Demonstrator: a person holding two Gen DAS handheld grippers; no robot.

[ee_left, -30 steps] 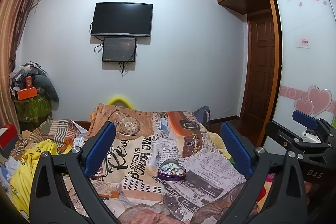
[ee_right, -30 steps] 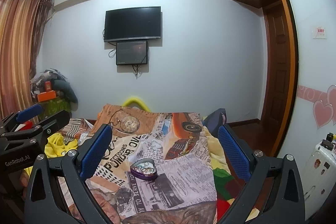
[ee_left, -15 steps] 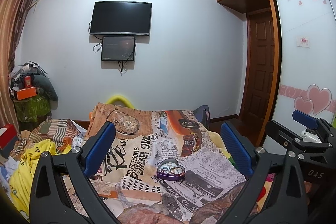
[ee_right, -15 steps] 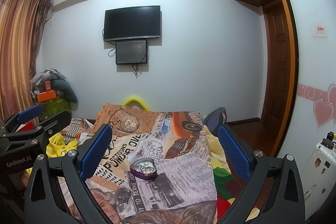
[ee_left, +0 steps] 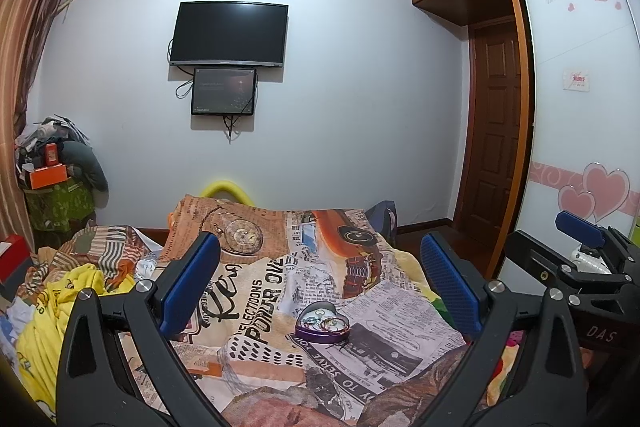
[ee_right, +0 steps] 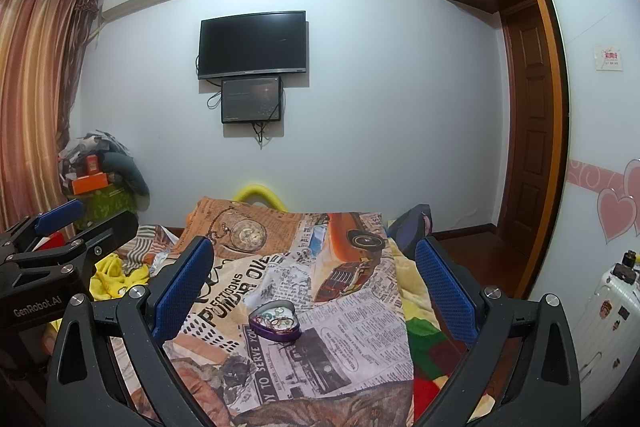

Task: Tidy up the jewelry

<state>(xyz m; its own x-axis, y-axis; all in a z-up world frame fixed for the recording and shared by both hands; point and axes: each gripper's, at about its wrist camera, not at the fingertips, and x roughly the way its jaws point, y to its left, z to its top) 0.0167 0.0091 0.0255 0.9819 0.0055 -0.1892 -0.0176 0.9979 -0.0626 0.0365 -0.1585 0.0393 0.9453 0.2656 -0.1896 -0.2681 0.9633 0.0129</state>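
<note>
Both claws hang above the foot of the bed, each with its blue-padded fingers spread wide and nothing between them. The left claw [ee_left: 320, 283] frames a purple heart-shaped tin [ee_left: 322, 327], which sits open on the newspaper-print blanket [ee_left: 256, 291] just below the middle of the frame, with a small tangle of jewelry [ee_left: 324, 322] inside (rings or beads, too small to tell apart). From the right claw [ee_right: 314, 279] the same tin [ee_right: 275, 321] lies lower centre, a little left of the midline, well apart from either fingertip. The other tool shows at the edge of each view: at the right edge in the left view, at the left edge in the right view. A dark television [ee_right: 253, 43] hangs on the far wall in the upper middle, with a yellow garment [ee_left: 60, 303] crumpled at the lower left
</note>
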